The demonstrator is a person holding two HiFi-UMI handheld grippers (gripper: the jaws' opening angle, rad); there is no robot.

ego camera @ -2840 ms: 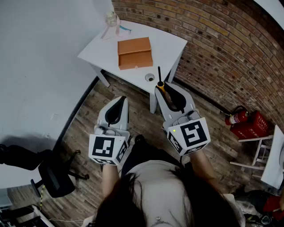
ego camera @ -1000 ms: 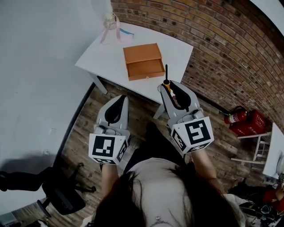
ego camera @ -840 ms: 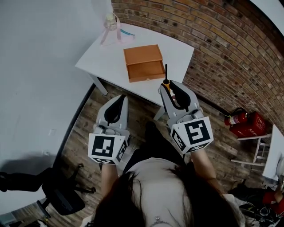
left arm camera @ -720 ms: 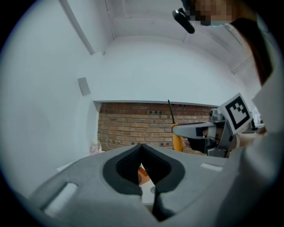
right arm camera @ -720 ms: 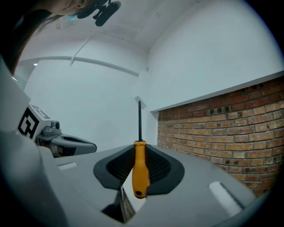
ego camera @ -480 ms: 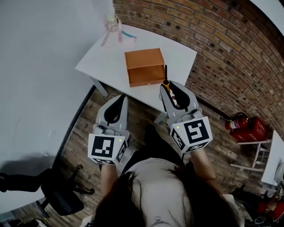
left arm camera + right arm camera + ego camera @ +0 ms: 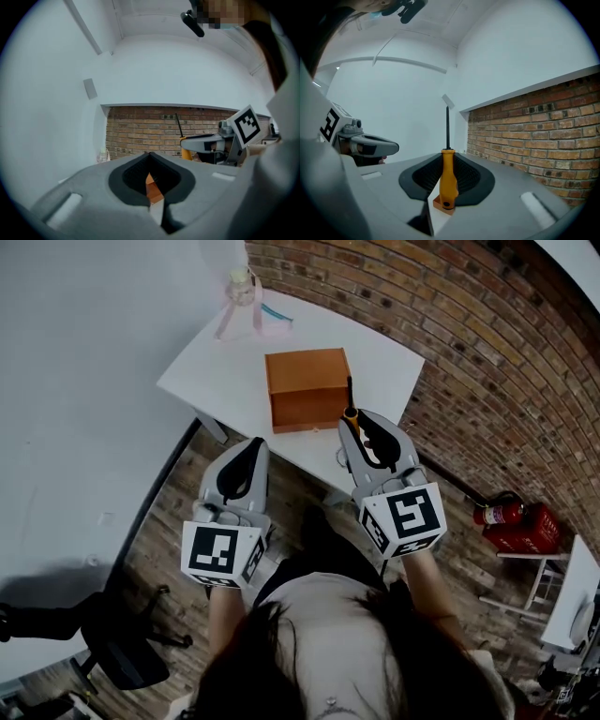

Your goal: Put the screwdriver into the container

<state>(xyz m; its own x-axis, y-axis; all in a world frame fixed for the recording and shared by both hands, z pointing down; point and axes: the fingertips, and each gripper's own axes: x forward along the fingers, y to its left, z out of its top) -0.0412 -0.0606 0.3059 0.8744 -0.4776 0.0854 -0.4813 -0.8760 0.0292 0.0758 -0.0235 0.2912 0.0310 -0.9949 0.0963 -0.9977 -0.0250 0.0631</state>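
Head view: the table [image 7: 216, 371] sits closer under both claws than it did a second ago. Its near edge, then well ahead of the jaw tips, is now below them. The person has stepped in, so the approach is nearly done.

- The container [image 7: 305, 390], an orange box, now lies directly ahead of the right claw [image 7: 361, 423] and a little to its left. A second ago there was bare tabletop between them. Now the shaft tip overlaps the box's right side.
- Whether the box top is open cannot be told from this angle.
- The left claw [image 7: 251, 444] has come forward level with the right one. It is ahead of the table's near edge and short of the box. Its jaws meet at the tips with nothing between them.
- The grip of the right claw is unchanged: its jaws are clamped on the yellow handle of the screwdriver [image 7: 349, 399]. The dark shaft stands up out of the claw, as the right gripper view shows.

Judgement: transport is almost over and placement has not begun. The screwdriver has still to be carried over the box and lowered into it, and only then should the jaws open.
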